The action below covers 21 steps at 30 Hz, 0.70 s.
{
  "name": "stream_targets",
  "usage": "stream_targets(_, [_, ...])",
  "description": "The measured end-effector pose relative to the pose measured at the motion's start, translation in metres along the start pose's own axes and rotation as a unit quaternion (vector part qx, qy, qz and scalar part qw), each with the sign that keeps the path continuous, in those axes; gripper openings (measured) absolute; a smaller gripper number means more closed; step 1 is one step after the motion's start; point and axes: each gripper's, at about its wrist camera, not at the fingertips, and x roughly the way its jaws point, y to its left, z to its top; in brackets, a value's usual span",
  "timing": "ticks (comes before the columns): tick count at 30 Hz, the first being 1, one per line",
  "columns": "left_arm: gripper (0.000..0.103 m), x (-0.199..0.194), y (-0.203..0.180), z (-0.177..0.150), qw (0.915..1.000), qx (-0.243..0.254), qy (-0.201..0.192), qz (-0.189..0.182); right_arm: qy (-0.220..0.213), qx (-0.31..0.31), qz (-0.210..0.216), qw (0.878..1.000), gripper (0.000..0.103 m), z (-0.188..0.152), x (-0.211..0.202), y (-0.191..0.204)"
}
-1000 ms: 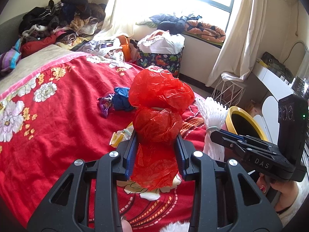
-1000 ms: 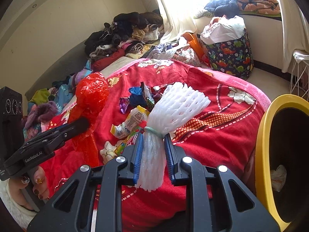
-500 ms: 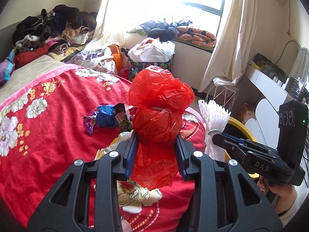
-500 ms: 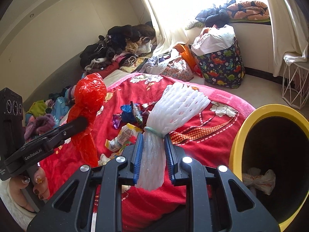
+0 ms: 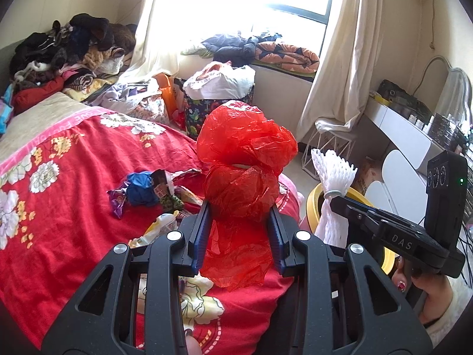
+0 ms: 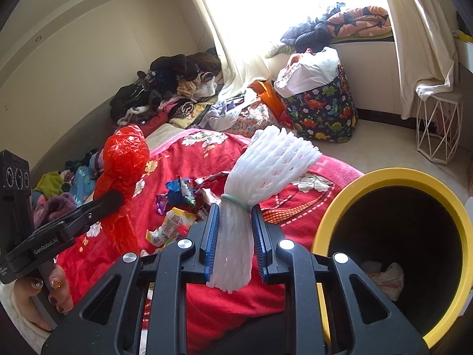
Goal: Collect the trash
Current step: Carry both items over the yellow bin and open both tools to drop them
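Closest in on the left side, the left gripper (image 5: 239, 230) is clamped on a crumpled red plastic bag (image 5: 244, 174), both blue-padded fingers (image 5: 201, 236) squeezing its lower half while the puffy top bulges up above them. Same deal on the other hand: the right gripper (image 6: 234, 238) is pinched tight on a white foam fruit net (image 6: 263, 171), gripped just below the pale green rubber band (image 6: 235, 200) around its waist, with the top fanning out toward the right.

Just right of that gripper sits the yellow trash bin (image 6: 393, 177), black inside, with 1 bit of white crumpled wrapper (image 6: 384, 275) already lying at the bottom. The net is near the rim but not over the opening.

A bit further out, on the red floral blanket (image 5: 74, 162), there's a little pile of leftover trash: snack wrappers (image 5: 165, 190), a blue crumpled bag (image 5: 140, 189) and a yellow-white packet (image 6: 170, 224), all touching or nearly so.

Beyond the bed there's a dinosaur-print laundry bag (image 6: 322, 109) stuffed with white cloth, a white wire side table (image 6: 437, 127) by the curtain, and a big heap of clothes (image 5: 65, 50) against the far wall.
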Motion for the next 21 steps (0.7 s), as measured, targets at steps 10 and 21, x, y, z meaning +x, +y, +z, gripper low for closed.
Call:
stream_targets(10, [0.028, 0.006, -0.021, 0.004, 0.9997, 0.016, -0.003, -0.016, -0.013, 0.023, -0.02, 0.999, 0.022, 0.003, -0.012, -0.022])
stream_targets(21, [0.028, 0.016, -0.041, 0.006, 0.999, 0.027, 0.0, -0.035, -0.021, 0.039, -0.044, 0.998, 0.022, 0.002, -0.027, -0.042])
